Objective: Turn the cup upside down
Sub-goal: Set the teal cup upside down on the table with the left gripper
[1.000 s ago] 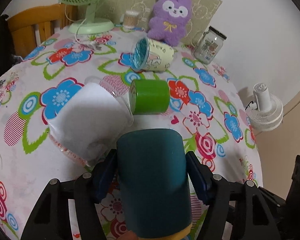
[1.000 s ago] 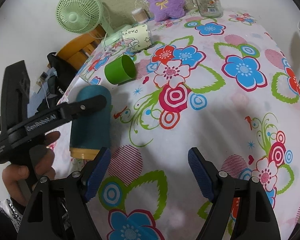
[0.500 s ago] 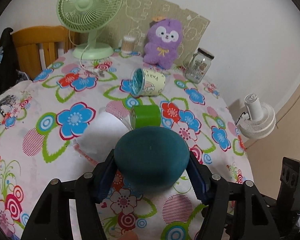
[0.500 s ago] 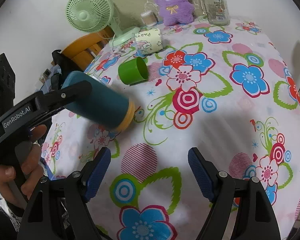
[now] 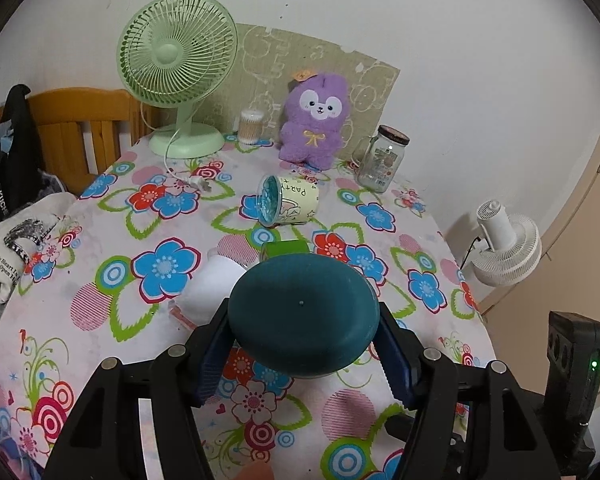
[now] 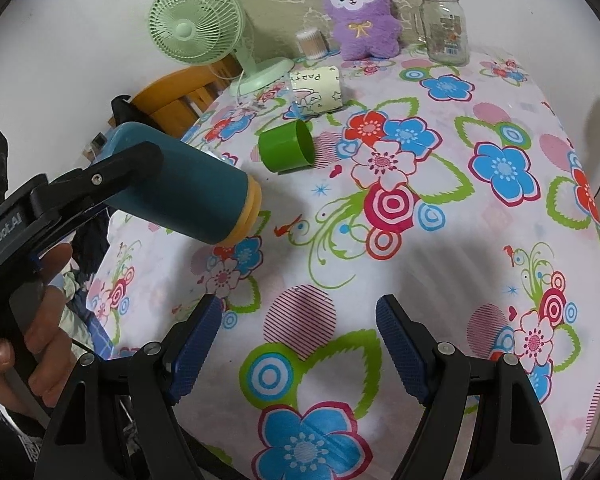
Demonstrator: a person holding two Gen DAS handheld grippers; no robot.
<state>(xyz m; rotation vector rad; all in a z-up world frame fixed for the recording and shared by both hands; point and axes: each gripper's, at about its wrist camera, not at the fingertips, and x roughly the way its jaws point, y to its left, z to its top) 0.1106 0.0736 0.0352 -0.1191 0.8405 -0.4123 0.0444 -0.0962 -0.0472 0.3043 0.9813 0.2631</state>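
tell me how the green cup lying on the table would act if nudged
The green cup lies on its side, so a nudge would probably roll it, likely curving since it tapers. It looks like thin plastic, so probably light. The soft tablecloth may slow it.

The cup (image 6: 188, 192) is dark teal with a yellow-orange band at its rim. The tablecloth (image 6: 440, 240) is white, printed with blue, red and pink flowers, green leaves and striped pink circles. A bright green cup (image 6: 286, 152) lies near the middle; the paper cup (image 5: 290, 200) is cream (blue inside). At the far edge stand a pale green fan (image 5: 178, 54) and a purple plush (image 5: 316, 120). Both grippers' pads (image 6: 196, 344) are blue on black.
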